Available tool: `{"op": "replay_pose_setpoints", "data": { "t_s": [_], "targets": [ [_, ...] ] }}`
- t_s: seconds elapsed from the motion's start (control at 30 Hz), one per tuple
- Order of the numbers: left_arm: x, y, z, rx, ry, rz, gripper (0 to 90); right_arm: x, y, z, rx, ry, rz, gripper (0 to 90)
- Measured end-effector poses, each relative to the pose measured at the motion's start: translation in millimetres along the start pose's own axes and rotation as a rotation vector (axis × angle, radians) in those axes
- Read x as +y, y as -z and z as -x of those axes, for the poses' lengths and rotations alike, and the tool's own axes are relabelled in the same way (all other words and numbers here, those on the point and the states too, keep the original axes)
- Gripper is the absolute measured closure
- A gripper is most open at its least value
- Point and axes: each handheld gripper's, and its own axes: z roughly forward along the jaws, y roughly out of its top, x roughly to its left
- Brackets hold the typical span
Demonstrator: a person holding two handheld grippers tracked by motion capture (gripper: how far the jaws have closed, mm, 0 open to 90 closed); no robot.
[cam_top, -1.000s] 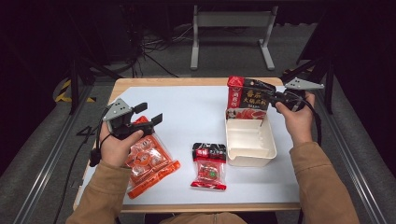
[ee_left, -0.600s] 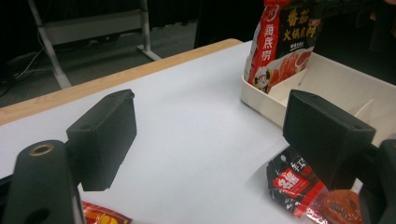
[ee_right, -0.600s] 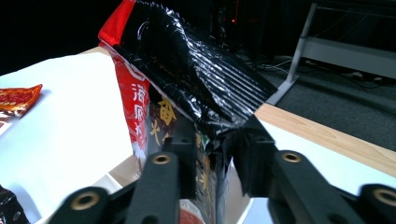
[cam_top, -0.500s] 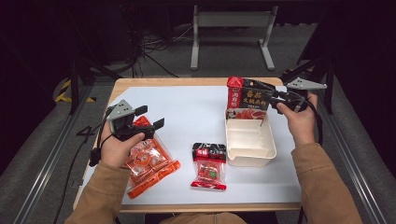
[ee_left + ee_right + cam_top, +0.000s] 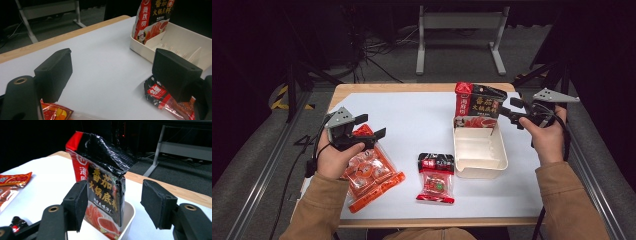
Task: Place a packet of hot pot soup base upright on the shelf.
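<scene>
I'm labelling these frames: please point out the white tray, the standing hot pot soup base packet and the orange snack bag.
white tray (image 5: 479, 171), high view, its near rim.
hot pot soup base packet (image 5: 105, 192), right gripper view, printed front.
orange snack bag (image 5: 377, 182), high view, lower half.

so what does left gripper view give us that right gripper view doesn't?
Left gripper view alone: the left gripper, jaws apart over bare tabletop, and the dividers inside the white tray.

Right gripper view alone: the right gripper, jaws apart and not touching the packet, plus the crumpled black top of the soup-base packet.

Both: that packet standing upright in the tray, the white table cover, the wooden table edge and part of the small red-and-black packet.
</scene>
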Motion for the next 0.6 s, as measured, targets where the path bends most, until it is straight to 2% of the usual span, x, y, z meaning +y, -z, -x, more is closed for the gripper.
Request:
{"op": "replay_pose_setpoints", "data": {
  "t_s": [0.17,0.33,0.43,0.6],
  "targets": [
    [0.9,0.7,-0.9,-0.009,-0.008,-0.020,18.0,-0.5,10.4,-9.1,0.024,0.016,-0.018,37.0],
    [1.8,3.0,-1.9,-0.009,-0.001,-0.019,18.1,-2.8,23.2,-27.1,0.051,0.049,-0.040,36.0],
    [1.6,3.4,-2.1,-0.011,-0.003,-0.021,18.0,-4.3,24.8,-31.5,0.051,0.059,-0.050,36.0],
    [1.0,5.7,-4.4,-0.008,-0.003,-0.021,18.1,-8.3,29.2,-44.3,0.079,0.083,-0.052,35.2]
  ]
}}
